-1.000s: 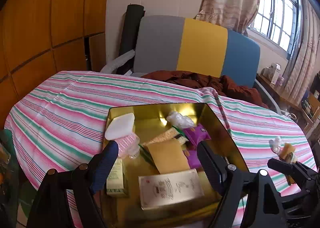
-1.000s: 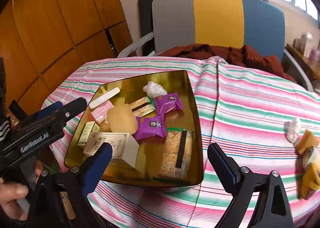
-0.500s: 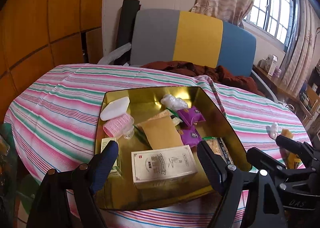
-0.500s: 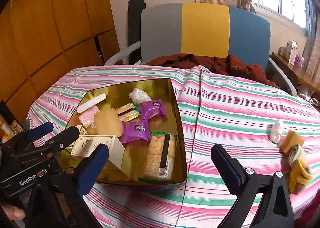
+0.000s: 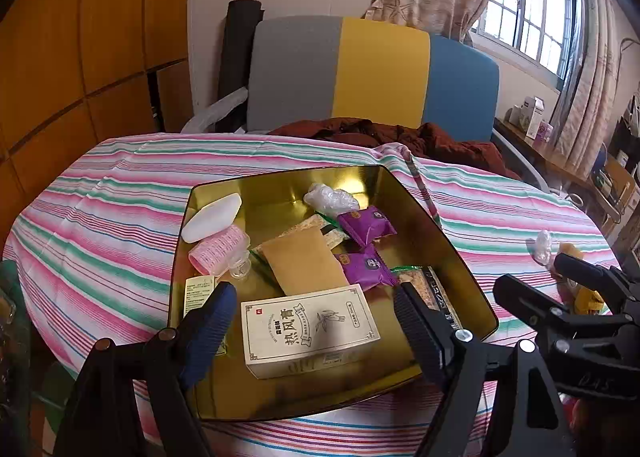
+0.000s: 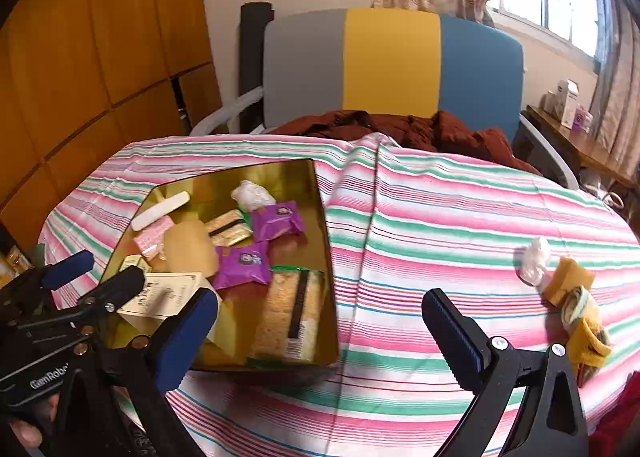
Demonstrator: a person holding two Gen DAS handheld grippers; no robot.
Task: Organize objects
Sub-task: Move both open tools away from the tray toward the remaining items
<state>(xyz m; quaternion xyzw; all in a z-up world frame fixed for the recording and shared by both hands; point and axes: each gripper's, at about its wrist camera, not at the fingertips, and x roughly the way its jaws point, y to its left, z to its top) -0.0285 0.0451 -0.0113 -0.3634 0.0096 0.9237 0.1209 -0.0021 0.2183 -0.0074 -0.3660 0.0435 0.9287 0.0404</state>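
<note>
1. Hovering above the near end of the shallow gold metal tray (image 5: pixel 280 185), the left tool (image 5: pixel 312 309) has its jaws spread wide, with nothing between them.
2. Seen through that gap, a cream rectangular carton with printed characters (image 5: pixel 310 331) lies flat in the tray's near end.
3. Behind the carton in the tray lie a tan flat pouch (image 5: pixel 306 261), two purple snack packets (image 5: pixel 366 225), a pink ribbed roller (image 5: pixel 218 251), a white oval bar (image 5: pixel 212 213) against the left wall, and a crumpled clear wrapper (image 5: pixel 330 197) toward the far wall.
4. A clear pack of pale crackers with a dark stripe (image 6: pixel 290 317) lies along the tray's right wall, at the near corner.
5. The right tool (image 6: pixel 320 321) hangs over the striped pink, green and white cloth covering the surface (image 6: pixel 440 217), just right of the tray; its jaws stand wide apart and hold nothing.
6. Well to the right of the tray, near the cloth's edge, sit a small crumpled clear wrapper (image 6: pixel 534 261), an orange-brown block (image 6: pixel 568 281) and a bundle of yellow cloth (image 6: pixel 586 333).
7. Beyond the tray, a grey, yellow and blue chair back (image 5: pixel 372 73) rises behind the surface, with rust-brown fabric (image 5: pixel 400 137) heaped on the seat.
</note>
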